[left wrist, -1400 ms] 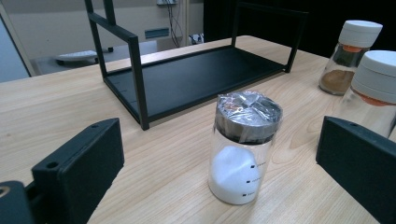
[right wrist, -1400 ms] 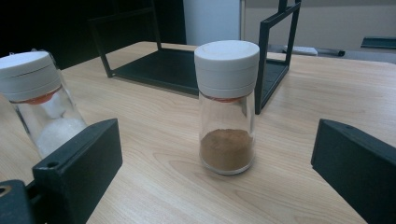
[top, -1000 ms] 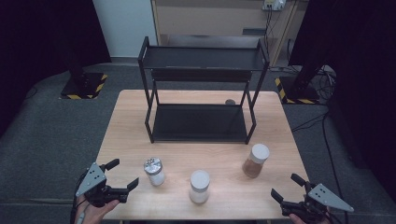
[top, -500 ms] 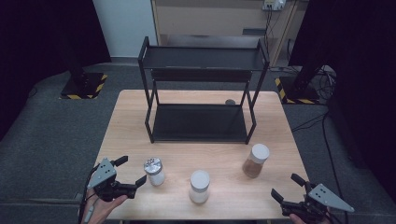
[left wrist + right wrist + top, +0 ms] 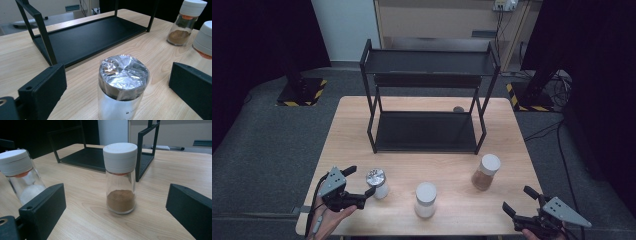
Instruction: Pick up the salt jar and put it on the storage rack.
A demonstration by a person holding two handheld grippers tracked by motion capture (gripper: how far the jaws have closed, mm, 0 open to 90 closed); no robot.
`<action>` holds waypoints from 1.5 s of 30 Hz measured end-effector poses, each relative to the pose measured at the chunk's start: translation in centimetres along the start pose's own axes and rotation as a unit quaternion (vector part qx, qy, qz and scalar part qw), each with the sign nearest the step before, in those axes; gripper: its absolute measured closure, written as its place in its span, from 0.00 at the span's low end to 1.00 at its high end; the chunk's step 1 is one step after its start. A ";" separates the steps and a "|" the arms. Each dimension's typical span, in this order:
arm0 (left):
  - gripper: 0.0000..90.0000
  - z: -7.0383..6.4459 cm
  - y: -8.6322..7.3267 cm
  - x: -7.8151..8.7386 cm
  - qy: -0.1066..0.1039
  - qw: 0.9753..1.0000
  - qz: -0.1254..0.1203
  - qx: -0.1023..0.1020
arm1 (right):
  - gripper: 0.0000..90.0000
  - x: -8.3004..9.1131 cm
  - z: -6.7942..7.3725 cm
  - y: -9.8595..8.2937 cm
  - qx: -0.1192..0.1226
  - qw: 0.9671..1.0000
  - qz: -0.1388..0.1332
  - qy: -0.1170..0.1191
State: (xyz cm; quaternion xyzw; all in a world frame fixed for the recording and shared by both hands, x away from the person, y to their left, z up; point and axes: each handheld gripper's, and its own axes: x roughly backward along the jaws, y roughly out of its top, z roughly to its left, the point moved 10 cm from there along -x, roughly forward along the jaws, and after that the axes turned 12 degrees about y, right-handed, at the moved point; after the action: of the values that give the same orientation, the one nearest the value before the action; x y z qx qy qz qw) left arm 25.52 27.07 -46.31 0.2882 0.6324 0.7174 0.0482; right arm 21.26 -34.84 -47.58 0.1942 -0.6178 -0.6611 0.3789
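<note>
From above, the left gripper sits at the table's seven o'clock, jaws spread around a foil-capped jar; the right gripper waits released at five o'clock. Left gripper view: that jar stands upright between untouching jaws. Right gripper view: a spice jar stands ahead at twelve o'clock.
</note>
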 end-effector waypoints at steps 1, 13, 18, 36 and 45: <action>0.01 -0.1 0.0 -0.2 -0.001 1.000 -0.001 0.003 | 0.03 0.0 0.0 0.0 0.001 1.000 0.000 0.000; 0.03 -1.1 -0.3 -2.2 -0.005 1.000 0.009 0.000 | 0.04 0.0 0.0 0.0 0.001 1.000 0.000 0.000; 0.05 -1.2 -0.5 -2.8 -0.006 1.000 0.011 0.002 | 0.04 0.0 0.0 0.0 0.003 1.000 0.001 0.001; 0.26 -1.3 -1.7 -3.7 -0.002 1.000 -0.002 0.003 | 0.04 0.0 -0.1 0.0 0.002 1.000 0.001 0.001; 0.36 -1.6 -1.7 -3.6 -0.002 1.000 -0.008 0.002 | 0.04 0.0 -0.1 0.0 0.002 1.000 0.000 0.001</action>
State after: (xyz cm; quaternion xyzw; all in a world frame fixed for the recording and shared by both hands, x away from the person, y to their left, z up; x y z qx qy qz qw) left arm 27.21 24.44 -49.25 0.2847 0.6359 0.7153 0.0542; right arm 21.30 -34.89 -47.62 0.1951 -0.6191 -0.6594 0.3792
